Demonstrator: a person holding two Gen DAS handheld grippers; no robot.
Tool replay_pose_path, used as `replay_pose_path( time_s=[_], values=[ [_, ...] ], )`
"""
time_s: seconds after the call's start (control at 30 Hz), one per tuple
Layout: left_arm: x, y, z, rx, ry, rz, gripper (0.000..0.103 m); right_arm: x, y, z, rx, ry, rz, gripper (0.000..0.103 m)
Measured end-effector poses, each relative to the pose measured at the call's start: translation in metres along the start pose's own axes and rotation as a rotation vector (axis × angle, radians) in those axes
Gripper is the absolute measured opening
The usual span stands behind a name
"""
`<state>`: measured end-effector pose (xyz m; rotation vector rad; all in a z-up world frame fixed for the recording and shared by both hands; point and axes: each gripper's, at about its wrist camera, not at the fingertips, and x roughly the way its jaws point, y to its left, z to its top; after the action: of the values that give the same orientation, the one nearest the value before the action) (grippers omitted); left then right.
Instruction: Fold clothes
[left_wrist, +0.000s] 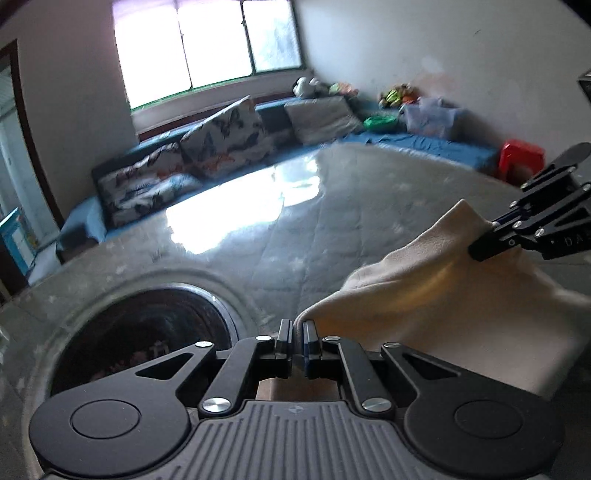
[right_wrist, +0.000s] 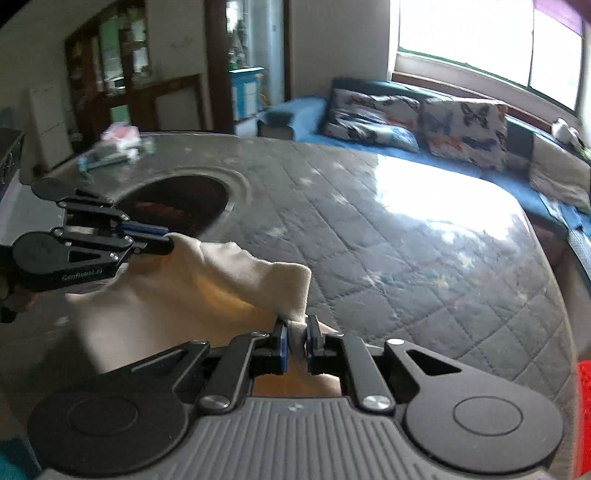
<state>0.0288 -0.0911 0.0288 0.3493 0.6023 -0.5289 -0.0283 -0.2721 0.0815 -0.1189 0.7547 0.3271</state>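
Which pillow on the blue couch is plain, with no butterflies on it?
The grey pillow near the couch's corner, beside the stuffed toys. The other pillows further left have butterfly prints all over them.

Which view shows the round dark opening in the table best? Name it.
The left wrist view: the round dark opening sits close and large, just left of the left gripper. The right wrist view shows it farther off, partly behind the other gripper.
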Motion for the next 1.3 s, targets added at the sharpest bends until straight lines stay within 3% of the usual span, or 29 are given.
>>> replay_pose_path(
  time_s=[0.1, 0.17, 0.33, 0.5, 0.8, 0.97, 1.1, 1.3],
  values=[
    [0.012, 0.002, -0.004, -0.019, 0.028, 0.005, 0.010, 0.019, -0.004, -0.007, 0.051, 0.032, -0.022, 0.010],
    [0.012, 0.004, -0.005, -0.027, 0.029, 0.007, 0.013, 0.023, -0.007, -0.010, 0.080, 0.042, -0.051, 0.016],
    [0.008, 0.007, 0.001, -0.058, 0.027, 0.009, 0.015, 0.006, -0.020, -0.006, 0.167, -0.019, -0.059, 0.017],
    [-0.006, 0.005, 0.011, -0.064, -0.005, -0.005, 0.015, 0.001, -0.002, -0.005, 0.101, -0.026, -0.008, 0.016],
    [0.007, -0.018, 0.025, -0.031, 0.015, -0.121, 0.015, 0.036, -0.002, -0.003, 0.119, 0.016, -0.011, 0.016],
    [0.029, -0.019, 0.029, -0.058, 0.057, -0.105, 0.015, 0.045, 0.002, -0.002, 0.083, 0.002, -0.026, 0.016],
    [0.034, -0.011, 0.031, -0.111, 0.058, -0.100, 0.015, 0.045, 0.005, 0.002, 0.067, -0.015, -0.035, 0.016],
    [0.038, -0.010, 0.030, -0.110, 0.056, -0.085, 0.015, 0.054, 0.005, 0.009, 0.057, -0.020, -0.039, 0.016]
  ],
)
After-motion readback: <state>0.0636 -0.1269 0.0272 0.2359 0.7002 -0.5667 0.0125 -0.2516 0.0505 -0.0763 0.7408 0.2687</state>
